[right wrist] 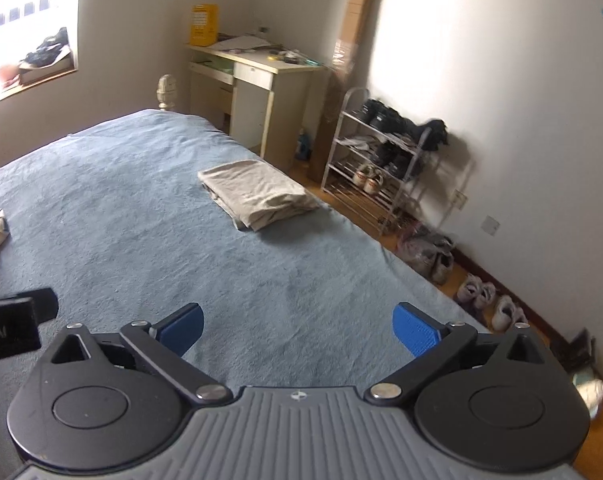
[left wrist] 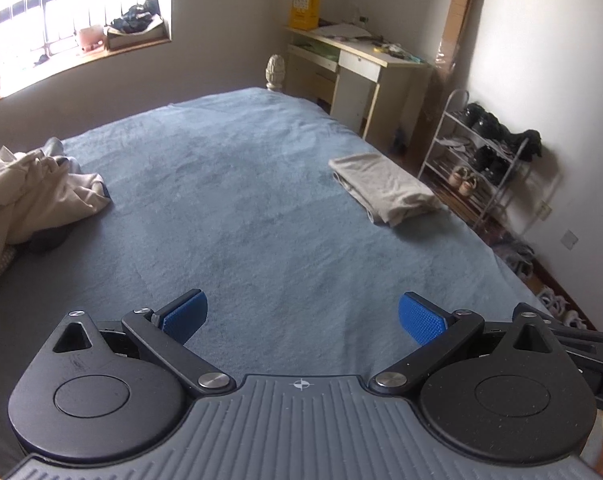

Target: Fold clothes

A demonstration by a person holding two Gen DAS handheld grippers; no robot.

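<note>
The bedspread (left wrist: 261, 208) is matt blue cloth with a fuzzy nap. The folded garment (right wrist: 257, 194) is soft beige fabric, slightly creased. The desk (right wrist: 257, 76) looks like pale painted wood. The shoe rack (right wrist: 381, 160) is shiny metal tubing and wire.

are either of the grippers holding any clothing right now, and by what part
Nothing is held. The left gripper and right gripper both stand open over the bedspread, nothing between their pads.

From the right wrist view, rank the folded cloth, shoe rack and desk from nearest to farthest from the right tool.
1. Folded cloth: on the bed's right side, ahead of the open right tool.
2. Shoe rack: on the floor right of the bed, against the wall.
3. Desk: in the far corner.
</note>
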